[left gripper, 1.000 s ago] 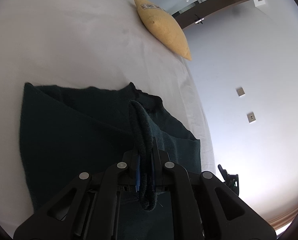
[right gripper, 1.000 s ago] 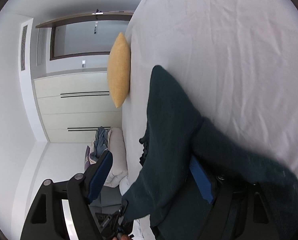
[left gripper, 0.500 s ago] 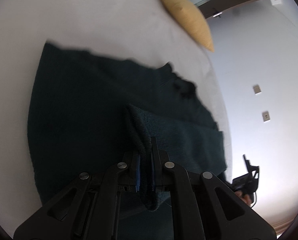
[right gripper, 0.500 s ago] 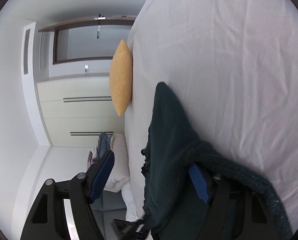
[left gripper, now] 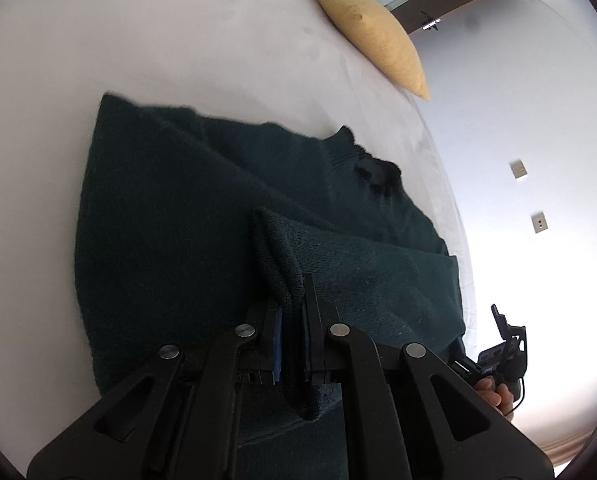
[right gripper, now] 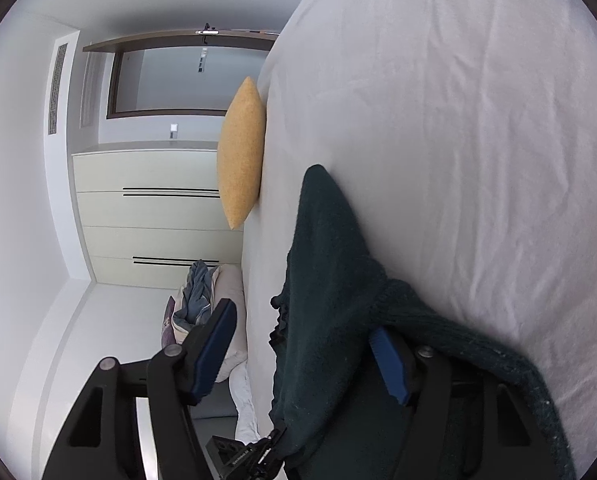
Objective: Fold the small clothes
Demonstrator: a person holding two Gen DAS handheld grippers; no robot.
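The left gripper [left gripper: 292,320] clamps a thick ribbed fold of a dark green knitted sweater [left gripper: 202,216], its blue pads pressed tight on the cloth, and holds that fold low over the garment's body. The right gripper [right gripper: 302,356] stands half wide with its jaws closing; the sweater's edge hangs between them, draped against the pad on the right, while the pad on the left is clear of the cloth. A hand [left gripper: 494,394] shows at the edge of the left wrist view, gripping the other tool's handle.

The sweater lies spread on a white bed [left gripper: 178,40], near the mattress edge, its collar turned toward a yellow cushion [left gripper: 374,32] that sits well apart at the far side. A heap of other clothes [right gripper: 196,296] waits beyond the bed, in front of pale cupboards [right gripper: 146,208].

The step in hand appears to be carrying one side of the sweater across its middle. Done well, the right gripper would catch the edge squarely before either hand travels, both would move level and together so the fold line stays straight, and the cloth would be laid flat before release, since the thick knit is likely to bunch or spring back.
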